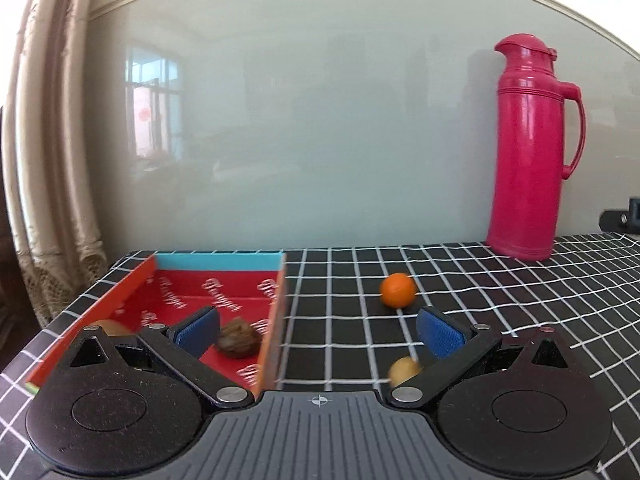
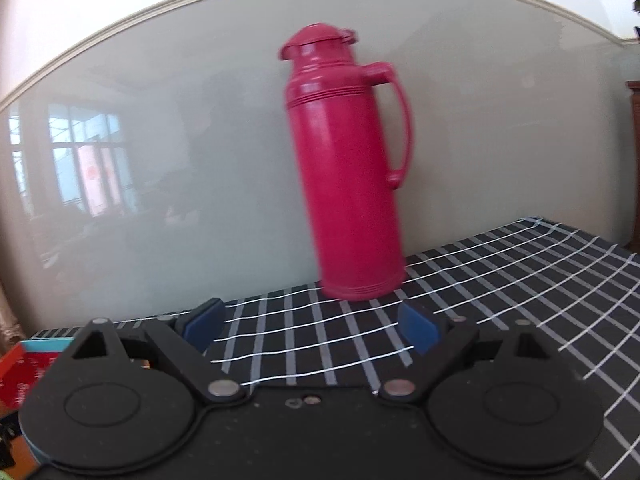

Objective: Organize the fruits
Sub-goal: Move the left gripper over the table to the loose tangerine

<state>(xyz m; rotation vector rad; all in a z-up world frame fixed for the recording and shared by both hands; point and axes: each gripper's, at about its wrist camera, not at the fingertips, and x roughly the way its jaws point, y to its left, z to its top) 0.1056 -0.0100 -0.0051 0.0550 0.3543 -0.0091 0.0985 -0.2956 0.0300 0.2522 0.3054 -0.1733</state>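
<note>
Your left gripper point(image 1: 318, 330) hangs low over the checked cloth point(image 1: 344, 344) with its jaws spread wide and nothing between them. Start at the far left: a brownish fruit point(image 1: 106, 326) peeks out just behind the left jaw's linkage, inside the red box point(image 1: 240, 304), though it is mostly hidden and you cannot tell what it is. Next, a walnut-like brown fruit point(image 1: 238, 342) lies in the same box, just beside the inner face of the left pad and against the box's near right wall. The box wall itself stands between the jaws, left of center. Ahead of the right jaw and slightly inside it, the orange point(image 1: 398, 289) rests on the cloth, apart from everything. Tucked under the right pad, touching or nearly touching its linkage, sits a small tan fruit point(image 1: 404, 370), blurred. That 1 is likely your closest pick: shift the gripper right so it sits centered between the pads before closing, because from here the right finger would only nudge it away. Round fruits roll, so close slowly. Your right gripper point(image 2: 310, 326) is also released and holds nothing, facing the pink thermos point(image 2: 348, 168), which stands ahead between its jaws; keep clear of it.
</note>
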